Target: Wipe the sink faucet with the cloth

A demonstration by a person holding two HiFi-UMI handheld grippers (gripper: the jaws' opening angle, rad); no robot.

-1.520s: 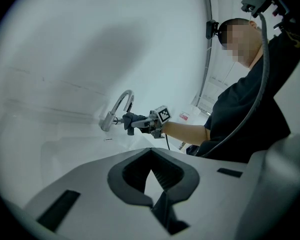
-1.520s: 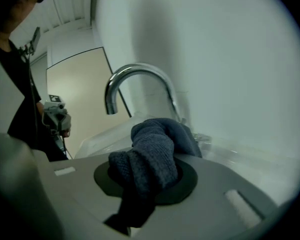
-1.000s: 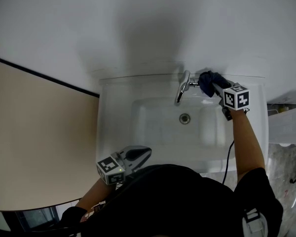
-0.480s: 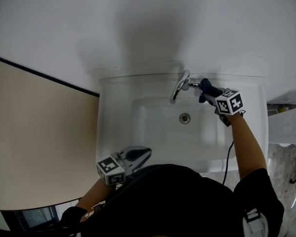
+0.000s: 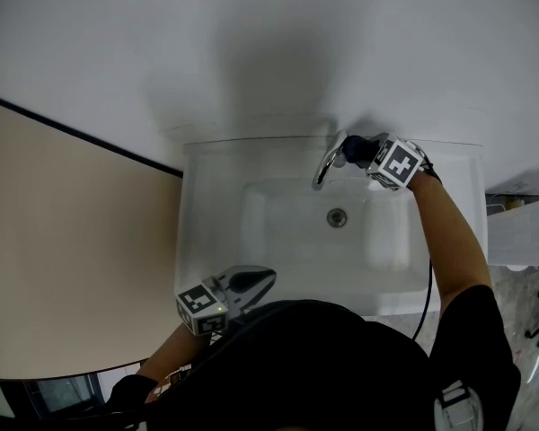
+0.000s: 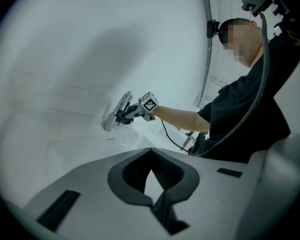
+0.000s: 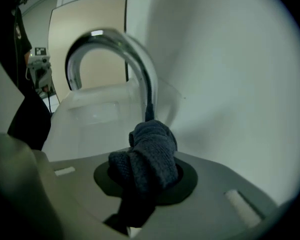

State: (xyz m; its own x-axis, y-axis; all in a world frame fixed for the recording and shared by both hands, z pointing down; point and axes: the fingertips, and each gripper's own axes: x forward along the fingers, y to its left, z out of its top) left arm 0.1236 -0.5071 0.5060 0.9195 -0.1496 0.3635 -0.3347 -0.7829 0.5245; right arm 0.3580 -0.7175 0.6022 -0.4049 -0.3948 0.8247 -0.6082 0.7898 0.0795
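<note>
One sink (image 5: 207,241), one faucet (image 5: 326,164), one cloth (image 7: 147,156)

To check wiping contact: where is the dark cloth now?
The cloth is clamped in the right gripper, against the faucet stem on its right side, at the sink back edge in the head view.
</note>
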